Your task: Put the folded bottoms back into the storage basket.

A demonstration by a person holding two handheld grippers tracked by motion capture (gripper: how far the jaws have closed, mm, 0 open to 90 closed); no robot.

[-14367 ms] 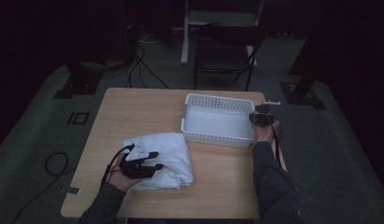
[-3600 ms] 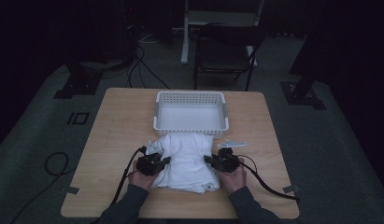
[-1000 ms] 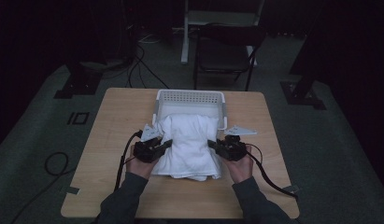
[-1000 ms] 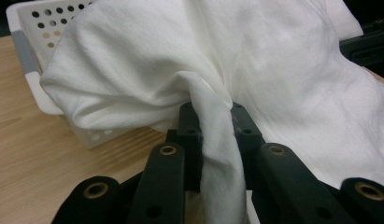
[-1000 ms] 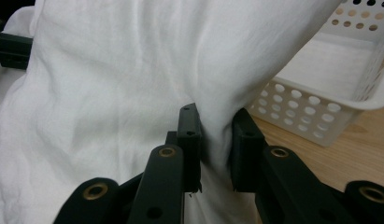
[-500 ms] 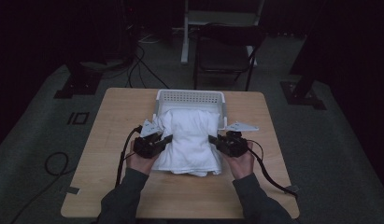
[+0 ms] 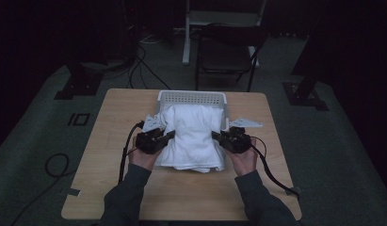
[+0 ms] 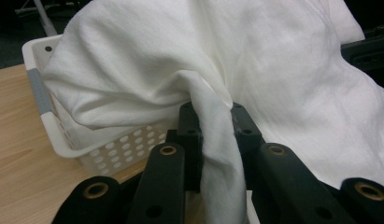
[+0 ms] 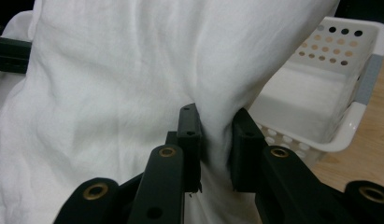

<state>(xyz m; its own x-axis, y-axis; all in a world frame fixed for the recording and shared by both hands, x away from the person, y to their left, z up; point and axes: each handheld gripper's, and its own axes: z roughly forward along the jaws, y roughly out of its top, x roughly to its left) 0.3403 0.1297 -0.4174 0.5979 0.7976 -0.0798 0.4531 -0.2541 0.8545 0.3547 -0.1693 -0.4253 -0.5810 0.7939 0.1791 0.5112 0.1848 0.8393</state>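
On my left side, my left gripper (image 7: 164,137) has its fingers (image 8: 189,133) pinched shut on a fold of the white cloth (image 7: 193,134), the fabric bunched into a ridge between them. The cloth is soft and limp, I judge: it sags wherever I do not hold it, so I need a pinch at each side edge to keep it spread. It looks light, though thick enough in its layers to hold some bulk. It should not slip much, since the weave looks matte and the fold fills the grip.

The cloth hangs between my two hands, its far end draped over the near rim of the white basket (image 7: 191,96) and into it, its near end lying on the worktop (image 7: 111,117).

On my right, my right gripper (image 7: 218,137) is likewise clamped on a gathered fold (image 9: 217,135) at the opposite edge.

Counting: one cloth, one perforated basket, two grippers, each with a grip on the cloth.
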